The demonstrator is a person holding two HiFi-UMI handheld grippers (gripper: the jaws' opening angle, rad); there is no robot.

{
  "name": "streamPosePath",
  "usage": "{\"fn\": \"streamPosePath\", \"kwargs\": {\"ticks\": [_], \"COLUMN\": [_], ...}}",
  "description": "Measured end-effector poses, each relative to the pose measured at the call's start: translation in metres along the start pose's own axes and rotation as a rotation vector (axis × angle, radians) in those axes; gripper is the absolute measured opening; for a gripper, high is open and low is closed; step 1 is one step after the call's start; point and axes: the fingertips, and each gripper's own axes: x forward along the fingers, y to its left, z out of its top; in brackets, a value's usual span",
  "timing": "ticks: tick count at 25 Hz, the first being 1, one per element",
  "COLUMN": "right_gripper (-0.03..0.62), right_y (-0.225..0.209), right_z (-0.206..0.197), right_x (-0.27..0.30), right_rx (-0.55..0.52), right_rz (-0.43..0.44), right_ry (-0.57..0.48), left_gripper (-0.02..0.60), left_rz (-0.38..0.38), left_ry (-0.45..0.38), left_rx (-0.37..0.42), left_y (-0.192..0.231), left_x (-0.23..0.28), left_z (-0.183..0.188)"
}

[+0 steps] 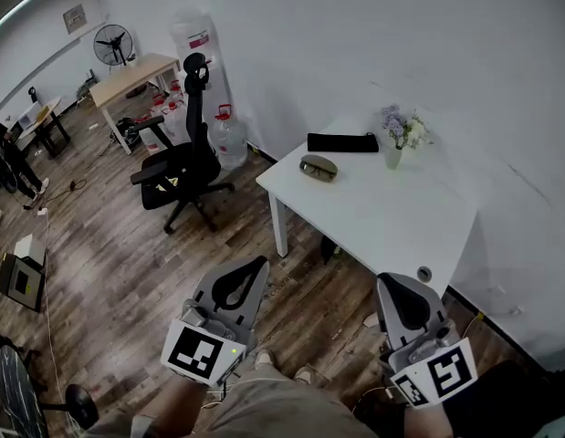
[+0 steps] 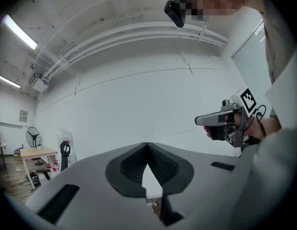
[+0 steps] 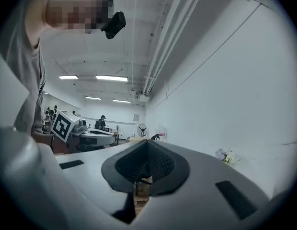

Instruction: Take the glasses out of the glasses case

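Observation:
An olive, oval glasses case [image 1: 319,167] lies shut near the far left corner of the white table [image 1: 382,222]. No glasses are in sight. Both grippers hang level above the wooden floor, well short of the table's near edge. My left gripper [image 1: 253,270] is shut and holds nothing; in the left gripper view its jaws [image 2: 147,145] meet at the tips. My right gripper [image 1: 393,287] is also shut and empty, with its jaws [image 3: 148,142] pressed together. The right gripper [image 2: 224,120] shows in the left gripper view, and the left gripper [image 3: 93,137] shows in the right gripper view.
A long black pouch [image 1: 342,142] and a small vase of flowers [image 1: 397,137] stand behind the case. A small round fitting [image 1: 424,273] sits near the table's front edge. A black office chair [image 1: 183,170] and water bottles [image 1: 229,137] stand left of the table.

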Motion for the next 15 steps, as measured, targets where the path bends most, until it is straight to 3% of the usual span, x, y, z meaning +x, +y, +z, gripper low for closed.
{"fn": "streamPosePath", "kwargs": {"ticks": [6, 7, 8, 9, 15], "right_gripper": [0.035, 0.073, 0.164, 0.189, 0.186], "right_y": [0.000, 0.000, -0.001, -0.002, -0.011], "right_z": [0.007, 0.007, 0.007, 0.007, -0.006], "right_x": [-0.004, -0.005, -0.006, -0.007, -0.007], "right_rx": [0.026, 0.030, 0.031, 0.031, 0.031], "right_rz": [0.008, 0.011, 0.013, 0.011, 0.023], "right_ry": [-0.043, -0.041, -0.036, -0.032, -0.014], "left_gripper": [0.014, 0.014, 0.014, 0.014, 0.014], "left_rz": [-0.003, -0.001, 0.001, 0.002, 0.017], "left_ry": [0.000, 0.001, 0.002, 0.001, 0.006], "left_rx": [0.036, 0.027, 0.021, 0.023, 0.031], "left_y": [-0.002, -0.004, -0.006, -0.007, -0.011], "left_x": [0.000, -0.001, -0.001, -0.002, 0.001], "left_z": [-0.002, -0.001, 0.001, 0.002, -0.006]}}
